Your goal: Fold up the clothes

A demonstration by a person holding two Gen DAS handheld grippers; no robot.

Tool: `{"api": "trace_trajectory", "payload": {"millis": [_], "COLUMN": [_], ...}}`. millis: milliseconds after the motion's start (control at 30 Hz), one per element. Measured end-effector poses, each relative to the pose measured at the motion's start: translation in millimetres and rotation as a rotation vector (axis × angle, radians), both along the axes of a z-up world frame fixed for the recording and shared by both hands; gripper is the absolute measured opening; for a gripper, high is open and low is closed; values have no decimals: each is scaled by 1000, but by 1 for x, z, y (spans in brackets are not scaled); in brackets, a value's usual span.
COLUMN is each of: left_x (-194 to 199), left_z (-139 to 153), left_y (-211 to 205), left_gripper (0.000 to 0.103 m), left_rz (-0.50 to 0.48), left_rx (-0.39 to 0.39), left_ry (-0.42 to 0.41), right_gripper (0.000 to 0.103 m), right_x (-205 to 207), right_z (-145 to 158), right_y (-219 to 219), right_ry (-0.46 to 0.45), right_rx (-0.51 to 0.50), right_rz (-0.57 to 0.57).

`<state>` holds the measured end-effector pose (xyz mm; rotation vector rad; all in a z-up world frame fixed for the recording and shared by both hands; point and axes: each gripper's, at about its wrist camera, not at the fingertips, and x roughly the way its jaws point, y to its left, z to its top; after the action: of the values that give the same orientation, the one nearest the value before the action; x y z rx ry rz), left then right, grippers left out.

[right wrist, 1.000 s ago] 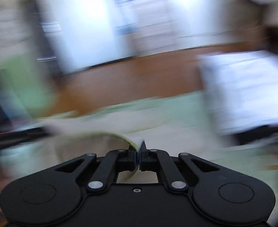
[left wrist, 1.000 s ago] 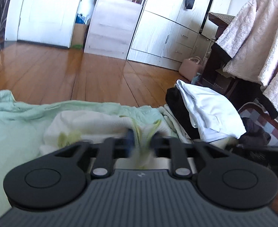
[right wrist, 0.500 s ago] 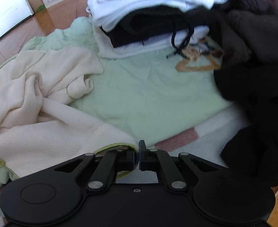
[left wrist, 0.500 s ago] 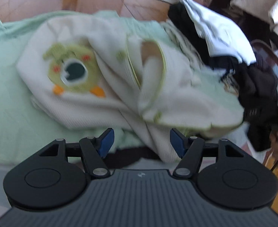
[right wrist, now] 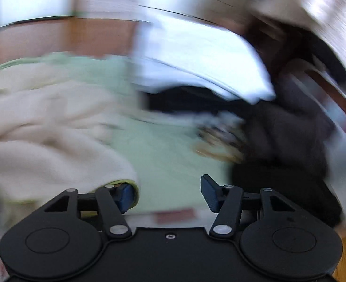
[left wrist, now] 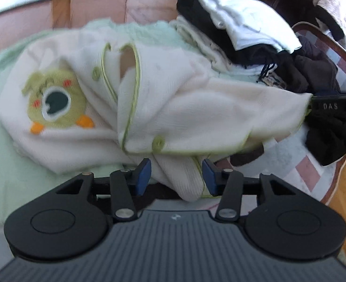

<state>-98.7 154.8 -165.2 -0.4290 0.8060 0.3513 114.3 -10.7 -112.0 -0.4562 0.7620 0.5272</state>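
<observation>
Left wrist view: we have the left gripper (left wrist: 176, 176) low over a cream baby cardigan (left wrist: 173, 108) with lime trim and a green bird patch (left wrist: 55, 103), lying on a mint-green sheet (left wrist: 6, 171). A dangling fold of the cardigan sits between the blue pads (left wrist: 143, 176); the jaws have just been closing but stand about half open, pads not pressing, so nothing is gripped. The cardigan is spread out but rumpled, front flap open, no clean fold visible.

Right wrist view, heavy blur: our right gripper (right wrist: 167, 193) has just been opening, jaws now wide, only sheet in the gap. The cardigan's lime-edged hem (right wrist: 116, 183) lies at the left pad, touching or just beside, can't tell; not held either way.

Behind the cardigan, a stack of folded clothes (left wrist: 238, 30), white on black, looks done. Beside it a heap of dark garments (left wrist: 314, 75) looks unfolded. Judgement: early on this piece, laid down only; flattening, sleeves in, folding over and stacking all left, plus the dark heap.
</observation>
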Motion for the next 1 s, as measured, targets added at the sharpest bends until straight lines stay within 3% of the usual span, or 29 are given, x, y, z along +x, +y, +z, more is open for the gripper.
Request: {"api": "trace_trajectory", "payload": {"millis": [133, 233, 267, 367, 433, 500, 667, 800, 933, 1000], "left_x": [4, 10, 12, 15, 15, 19, 18, 4, -25, -54], "left_z": [-11, -23, -30, -45, -42, -37, -23, 0, 37, 66], "left_y": [3, 5, 7, 11, 8, 1, -11, -6, 5, 12], "left_gripper": [48, 60, 73, 73, 60, 6, 6, 6, 5, 5], "left_rz": [2, -18, -13, 31, 27, 5, 4, 80, 209, 278], "left_rx": [-34, -81, -111, -164, -127, -50, 71, 176, 285, 284], "left_ry": [37, 51, 57, 56, 28, 36, 13, -1, -2, -63], "right_gripper": [67, 65, 65, 65, 65, 65, 65, 66, 67, 67], "right_x": [46, 54, 56, 35, 23, 16, -21, -64, -87, -88], "right_z": [-27, -45, -50, -41, -34, -23, 4, -4, -14, -15], "right_y": [-26, -39, -43, -36, -36, -41, -32, 3, 32, 42], "right_ry": [360, 559, 616, 447, 352, 293, 239, 170, 108, 86], "right_rx": [122, 184, 200, 77, 14, 32, 182, 143, 60, 47], "right_rz": [-209, -234, -240, -165, -112, -54, 317, 589, 688, 700]}}
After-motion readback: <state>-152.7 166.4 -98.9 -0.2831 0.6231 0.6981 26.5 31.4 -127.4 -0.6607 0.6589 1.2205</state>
